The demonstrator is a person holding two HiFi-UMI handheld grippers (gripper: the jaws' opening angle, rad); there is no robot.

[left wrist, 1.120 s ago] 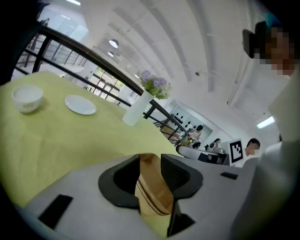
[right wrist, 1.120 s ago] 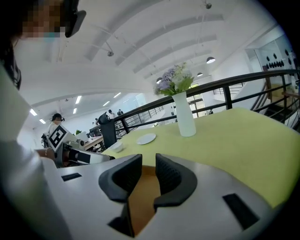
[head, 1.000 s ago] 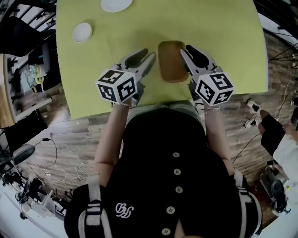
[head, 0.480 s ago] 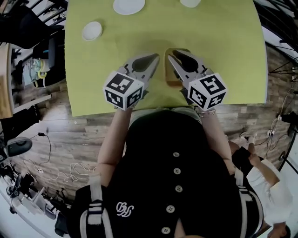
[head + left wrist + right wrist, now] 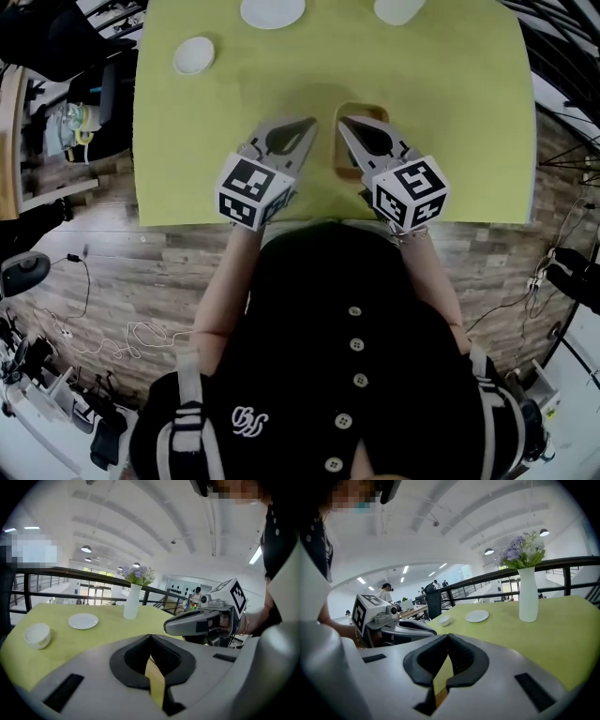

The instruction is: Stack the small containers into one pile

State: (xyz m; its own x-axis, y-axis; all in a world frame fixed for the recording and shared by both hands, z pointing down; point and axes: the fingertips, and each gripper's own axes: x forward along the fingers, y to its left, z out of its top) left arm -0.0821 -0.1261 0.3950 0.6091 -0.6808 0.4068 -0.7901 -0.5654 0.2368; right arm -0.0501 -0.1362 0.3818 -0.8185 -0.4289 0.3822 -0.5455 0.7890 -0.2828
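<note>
A brown wooden container (image 5: 344, 157) lies on the green table (image 5: 450, 112) and is mostly hidden under my right gripper (image 5: 340, 122). That gripper's jaws are closing and meet at the tips with nothing between them. My left gripper (image 5: 312, 120) hovers just left of it, shut and empty, tips nearly facing the right one. A small white bowl (image 5: 194, 54) sits at the far left and shows again as the bowl (image 5: 37, 635) in the left gripper view and the bowl (image 5: 444, 619) in the right gripper view. Both grippers, the left (image 5: 150, 638) and the right (image 5: 447, 637), are raised above the cloth.
A white plate (image 5: 272, 11) and a white vase (image 5: 398, 9) with flowers stand at the far edge; the plate (image 5: 83, 620) and vase (image 5: 131, 602) also show in the left gripper view. A railing runs behind the table. The near table edge is by the person's body.
Both grippers' jaws have gone from open to shut. The two grippers have drawn closer together, and the right one now sits over the brown container.
</note>
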